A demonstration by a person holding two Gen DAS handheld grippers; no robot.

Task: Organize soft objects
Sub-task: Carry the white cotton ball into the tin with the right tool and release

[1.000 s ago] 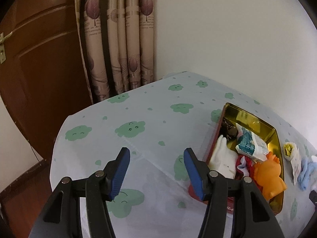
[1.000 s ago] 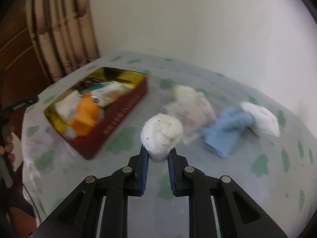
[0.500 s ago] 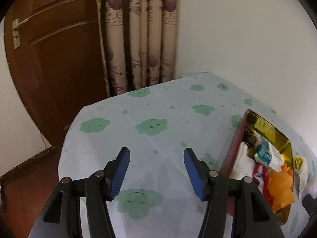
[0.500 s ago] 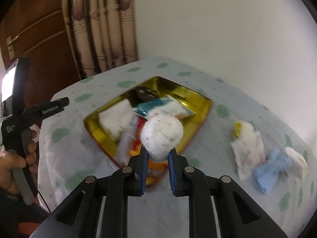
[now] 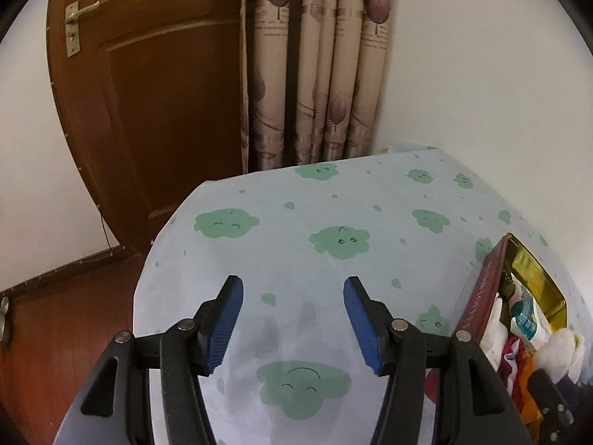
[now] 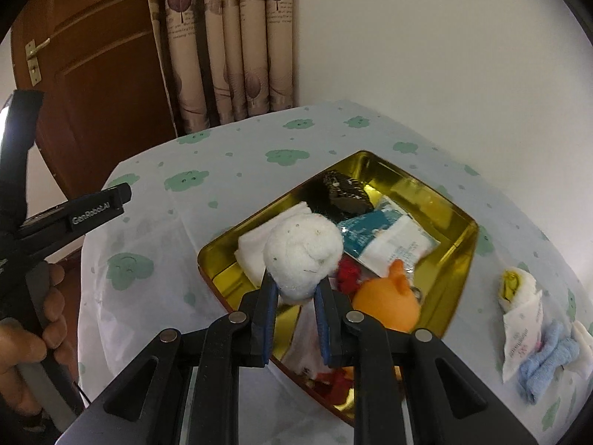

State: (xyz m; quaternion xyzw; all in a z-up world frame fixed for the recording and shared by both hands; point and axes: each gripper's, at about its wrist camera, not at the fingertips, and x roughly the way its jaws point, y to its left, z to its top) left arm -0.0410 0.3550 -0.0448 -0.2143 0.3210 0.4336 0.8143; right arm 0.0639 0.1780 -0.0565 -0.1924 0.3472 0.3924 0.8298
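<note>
My right gripper is shut on a white fluffy ball and holds it above the near part of a gold tin tray. The tray holds an orange plush toy, a white cloth, a teal and white packet, a red item and a dark item. The tray shows at the right edge of the left wrist view. My left gripper is open and empty above the tablecloth, left of the tray.
On the cloud-print tablecloth right of the tray lie a white and yellow soft item, a white packet and a blue towel roll. A wooden door and curtain stand behind the table.
My right gripper carried the white ball left from the loose pile to above the tray. My left gripper swung left, away from the tray, staying open.
</note>
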